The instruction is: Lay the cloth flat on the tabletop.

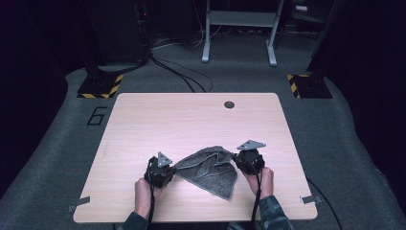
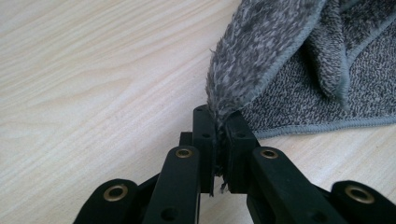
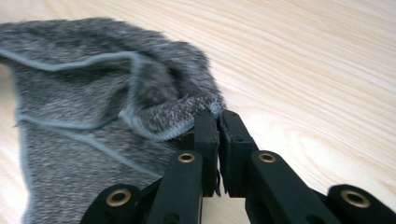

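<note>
Both jaws clamped on grey towel [image 1: 209, 168] corners | pale wood table [image 1: 191, 120] | grey carpet [image 1: 344, 143], room dim, perhaps unlit

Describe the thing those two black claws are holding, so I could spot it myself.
On the pale wooden table, look near the person's edge, between the left gripper and right gripper. The grey towel lies crumpled there, a corner pinched in each. It is the only soft, fuzzy thing, edged with stitched hem.

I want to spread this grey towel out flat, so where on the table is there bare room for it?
The far half of the table is bare wood, from the towel out to the round hole. It is crowded near the front edge, where the left gripper and right gripper each pinch a towel corner.
</note>
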`<state>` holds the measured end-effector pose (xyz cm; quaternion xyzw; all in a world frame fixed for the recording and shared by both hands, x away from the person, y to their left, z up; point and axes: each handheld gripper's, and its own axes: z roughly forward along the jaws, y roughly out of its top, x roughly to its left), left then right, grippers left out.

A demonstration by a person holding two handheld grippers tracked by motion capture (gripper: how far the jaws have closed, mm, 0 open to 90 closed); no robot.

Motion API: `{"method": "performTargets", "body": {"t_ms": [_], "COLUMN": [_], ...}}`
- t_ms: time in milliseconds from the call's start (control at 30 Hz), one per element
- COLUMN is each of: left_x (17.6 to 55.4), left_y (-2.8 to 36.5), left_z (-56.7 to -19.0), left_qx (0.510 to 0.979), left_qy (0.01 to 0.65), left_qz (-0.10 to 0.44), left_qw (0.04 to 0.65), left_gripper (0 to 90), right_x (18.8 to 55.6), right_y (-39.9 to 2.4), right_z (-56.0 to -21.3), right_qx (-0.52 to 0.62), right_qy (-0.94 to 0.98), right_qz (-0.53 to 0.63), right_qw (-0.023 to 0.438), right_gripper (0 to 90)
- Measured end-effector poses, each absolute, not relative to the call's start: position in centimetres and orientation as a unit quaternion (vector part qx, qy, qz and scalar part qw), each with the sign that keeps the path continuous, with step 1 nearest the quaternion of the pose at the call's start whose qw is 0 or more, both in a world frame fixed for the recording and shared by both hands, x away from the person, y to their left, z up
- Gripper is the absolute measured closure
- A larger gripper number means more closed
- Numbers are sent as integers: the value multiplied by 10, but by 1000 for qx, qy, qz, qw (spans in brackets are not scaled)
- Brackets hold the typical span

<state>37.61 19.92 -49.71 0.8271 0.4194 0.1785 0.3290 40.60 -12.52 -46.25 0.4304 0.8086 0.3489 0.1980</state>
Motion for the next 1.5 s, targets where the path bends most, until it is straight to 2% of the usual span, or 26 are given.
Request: {"method": "performTargets", "body": {"t_ms": [267, 333, 367, 433, 500, 600, 700, 867, 933, 1000, 1133, 1367, 1500], "left_x": [379, 379, 379, 379, 379, 380, 380, 382, 383, 384, 387, 388, 389], "left_y": [199, 197, 197, 196, 196, 197, 197, 195, 194, 192, 187, 182, 184], "left_z": [-494, -495, -495, -495, -495, -495, -496, -497, -497, -499, -501, -505, -506], "left_qx": [829, 829, 830, 830, 831, 833, 831, 829, 833, 833, 841, 848, 847], "left_qy": [417, 417, 416, 415, 414, 413, 416, 423, 420, 419, 411, 399, 398], "left_qz": [177, 178, 178, 180, 180, 175, 172, 172, 170, 172, 174, 176, 178], "left_qw": [327, 327, 326, 325, 325, 324, 326, 322, 317, 317, 306, 300, 303], "left_gripper": [848, 846, 844, 840, 832, 811, 759, 531, 464, 435, 430, 694, 789], "right_x": [416, 417, 416, 412, 408, 403, 398, 400, 403, 406, 411, 412, 412], "right_y": [-143, -143, -143, -144, -144, -142, -132, -113, -110, -108, -106, -110, -113], "right_z": [-470, -473, -472, -470, -466, -460, -458, -471, -478, -485, -493, -493, -492], "right_qx": [462, 456, 455, 456, 451, 423, 399, 384, 380, 380, 390, 410, 409], "right_qy": [797, 807, 807, 804, 803, 812, 826, 846, 853, 857, 858, 846, 844], "right_qz": [339, 331, 332, 339, 344, 354, 352, 330, 318, 307, 290, 295, 299], "right_qw": [193, 178, 176, 175, 181, 193, 188, 168, 161, 163, 164, 170, 175], "right_gripper": [849, 785, 693, 638, 544, 475, 456, 417, 396, 392, 456, 753, 858]}}
